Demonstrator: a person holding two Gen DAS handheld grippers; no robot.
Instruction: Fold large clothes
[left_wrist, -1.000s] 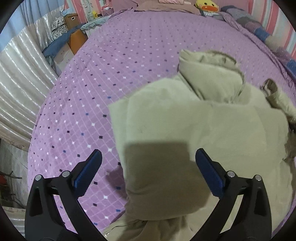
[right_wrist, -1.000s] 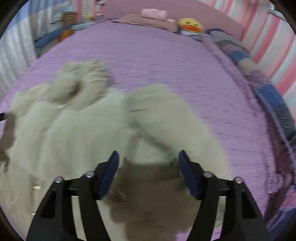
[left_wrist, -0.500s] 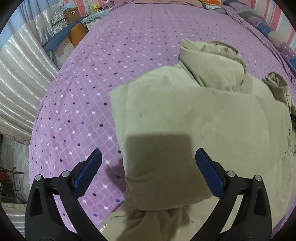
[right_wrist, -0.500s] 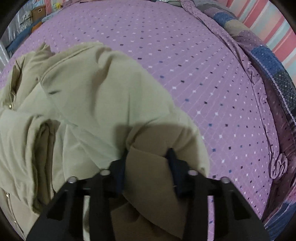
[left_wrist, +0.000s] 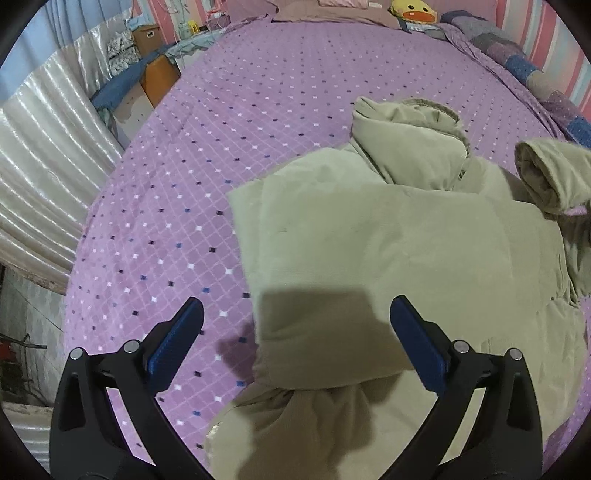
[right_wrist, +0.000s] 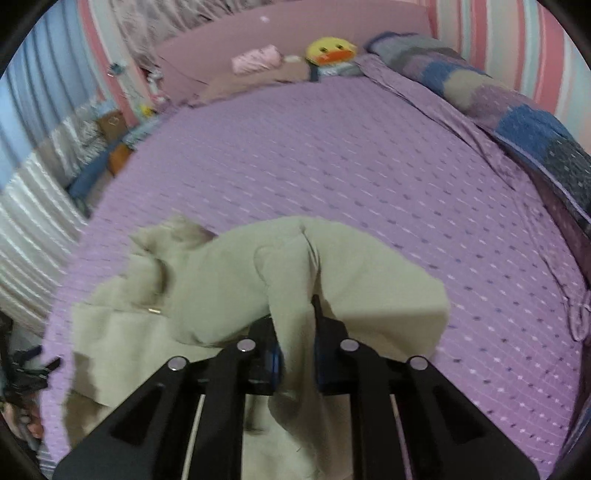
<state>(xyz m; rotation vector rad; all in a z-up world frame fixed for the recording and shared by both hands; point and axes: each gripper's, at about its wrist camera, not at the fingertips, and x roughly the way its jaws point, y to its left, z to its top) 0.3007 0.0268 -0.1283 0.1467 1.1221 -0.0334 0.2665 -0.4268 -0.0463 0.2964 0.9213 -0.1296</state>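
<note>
The left gripper (left_wrist: 295, 347) hangs over the near left part of the bed with its blue-padded jaws spread wide and nothing pinched; the left pad (left_wrist: 176, 345) sits above bare purple bedspread (left_wrist: 192, 192), the right pad above the folded edge of the khaki jacket (left_wrist: 388, 251). To its left, beyond the bed's edge, a shiny pleated curtain (left_wrist: 40, 158) hangs, with a brown box (left_wrist: 146, 35) and clutter farther back. The jacket lies on the bedspread in the middle and right of the left wrist view, a flat folded panel in front, a bunched hood or collar part behind it, and a raised sleeve cuff (left_wrist: 550, 177) at the far right. The right gripper (right_wrist: 297, 354) is pressed together, pinching a bunched fold of the jacket (right_wrist: 229, 280), which drapes from the jaws down to the bedspread (right_wrist: 369, 166). At the head of the bed, a yellow duck plush (right_wrist: 330, 50) rests beside a pink pillow (right_wrist: 256, 59), and a patchwork quilt (right_wrist: 517, 114) runs along the right edge.
</note>
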